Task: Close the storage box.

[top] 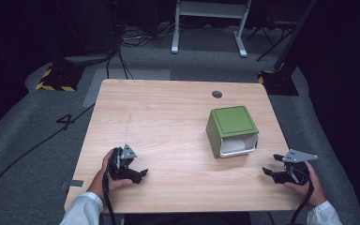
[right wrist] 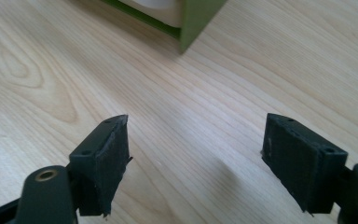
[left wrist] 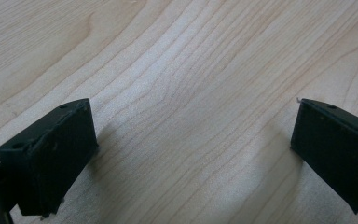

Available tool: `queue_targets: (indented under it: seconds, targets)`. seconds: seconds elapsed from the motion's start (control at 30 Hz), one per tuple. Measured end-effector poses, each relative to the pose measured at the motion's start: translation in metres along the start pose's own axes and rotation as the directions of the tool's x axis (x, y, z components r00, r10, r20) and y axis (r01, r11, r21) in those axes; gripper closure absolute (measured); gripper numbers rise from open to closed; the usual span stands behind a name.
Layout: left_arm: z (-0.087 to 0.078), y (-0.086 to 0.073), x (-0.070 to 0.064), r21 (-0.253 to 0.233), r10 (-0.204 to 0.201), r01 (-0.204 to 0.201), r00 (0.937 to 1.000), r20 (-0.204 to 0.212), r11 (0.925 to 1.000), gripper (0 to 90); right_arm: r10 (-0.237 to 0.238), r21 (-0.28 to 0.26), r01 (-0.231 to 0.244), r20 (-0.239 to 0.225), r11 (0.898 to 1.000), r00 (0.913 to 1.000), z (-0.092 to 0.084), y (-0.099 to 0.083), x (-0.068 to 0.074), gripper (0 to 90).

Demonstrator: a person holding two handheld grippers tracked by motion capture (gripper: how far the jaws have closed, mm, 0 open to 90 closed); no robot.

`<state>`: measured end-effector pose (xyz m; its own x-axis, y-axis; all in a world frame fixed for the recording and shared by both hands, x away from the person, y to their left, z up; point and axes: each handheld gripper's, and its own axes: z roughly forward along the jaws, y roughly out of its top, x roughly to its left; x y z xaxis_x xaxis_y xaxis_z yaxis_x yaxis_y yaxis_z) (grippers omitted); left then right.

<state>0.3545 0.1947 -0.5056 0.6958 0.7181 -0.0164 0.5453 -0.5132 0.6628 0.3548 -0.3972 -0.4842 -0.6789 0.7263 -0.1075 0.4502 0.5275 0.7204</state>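
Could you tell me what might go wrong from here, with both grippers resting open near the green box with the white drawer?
1. The white drawer faces the table's near edge, at an angle to the right gripper; a slanted approach could push the green box instead of gripping the drawer.
2. The left gripper sits apart from the box, so nothing braces it; a pull may drag the box toward the edge.

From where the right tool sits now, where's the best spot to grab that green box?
Probably across the green box at its two upright green side walls, coming down from above. Its flat lid offers no handle, and its white drawer-like front faces the near edge and might slide.
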Motion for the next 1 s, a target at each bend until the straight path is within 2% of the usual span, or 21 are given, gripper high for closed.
queue_targets:
  seconds: [0.13,0.17,0.4,0.47,0.67,1.0]
  targets:
    - [0.000,0.000,0.000,0.000,0.000,0.000,1.0000,0.000,1.0000,0.3,0.045,-0.011,-0.045,-0.003,0.999,0.9990,-0.001,-0.006,-0.005,22.6]
    - [0.000,0.000,0.000,0.000,0.000,0.000,1.0000,0.000,1.0000,0.3,0.073,-0.015,-0.073,-0.009,0.997,0.9973,-0.001,-0.010,-0.008,22.5]
    - [0.000,0.000,0.000,0.000,0.000,0.000,1.0000,0.000,1.0000,0.3,0.132,-0.014,-0.132,-0.010,0.991,0.9913,0.002,-0.018,-0.012,22.4]
    - [0.000,0.000,0.000,0.000,0.000,0.000,1.0000,0.000,1.0000,0.3,0.144,-0.004,-0.144,0.002,0.990,0.9895,0.004,-0.021,-0.013,22.2]
    - [0.000,0.000,0.000,0.000,0.000,0.000,1.0000,0.000,1.0000,0.3,0.149,-0.021,-0.149,0.008,0.989,0.9888,0.005,-0.024,-0.012,20.1]
    - [0.000,0.000,0.000,0.000,0.000,0.000,1.0000,0.000,1.0000,0.3,0.149,-0.021,-0.149,0.014,0.989,0.9887,0.006,-0.023,-0.012,19.2]
